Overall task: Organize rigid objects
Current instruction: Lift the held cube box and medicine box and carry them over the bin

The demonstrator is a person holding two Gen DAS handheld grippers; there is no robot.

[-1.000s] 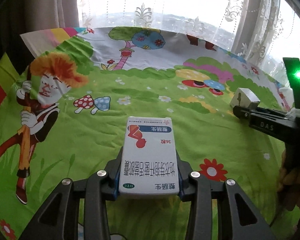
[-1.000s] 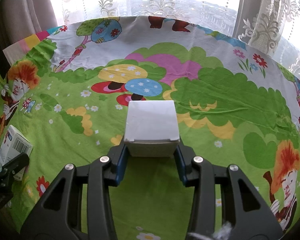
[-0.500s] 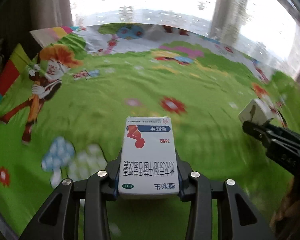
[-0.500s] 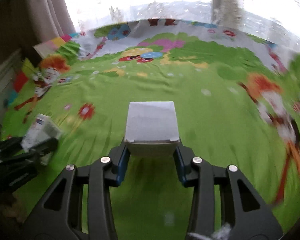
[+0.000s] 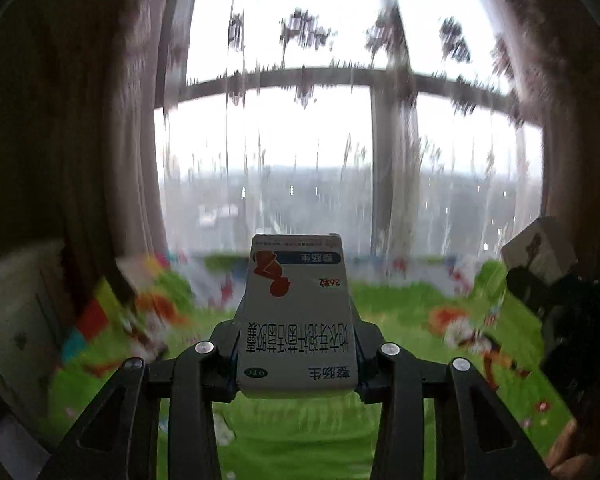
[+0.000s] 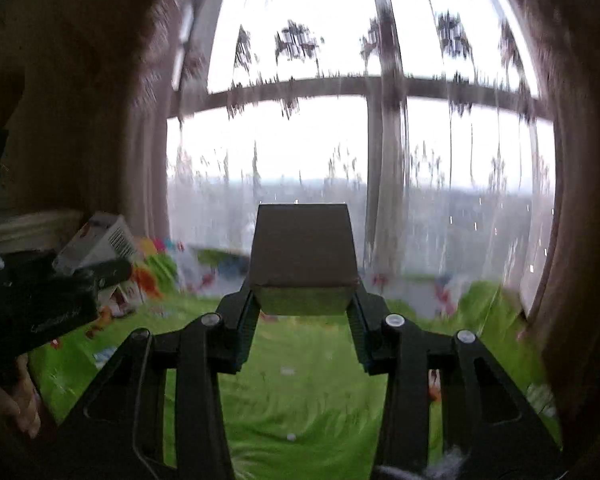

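Observation:
My left gripper (image 5: 296,354) is shut on a white medicine box (image 5: 296,312) with red and blue print, held high above the green cartoon cloth (image 5: 300,432). My right gripper (image 6: 303,320) is shut on a plain white box (image 6: 303,248), also lifted and pointing at the window. The right gripper with its white box shows at the right of the left wrist view (image 5: 540,256). The left gripper with the medicine box shows at the left of the right wrist view (image 6: 100,240). Both views are blurred.
A large window (image 5: 340,140) with lace curtains fills the background. Dark drapes (image 5: 80,120) hang at both sides. The cloth-covered surface lies below both grippers. A hand (image 6: 20,404) shows at the lower left of the right wrist view.
Both grippers have tilted up and risen from the cloth, still holding their boxes. The views now face the window instead of the cloth.

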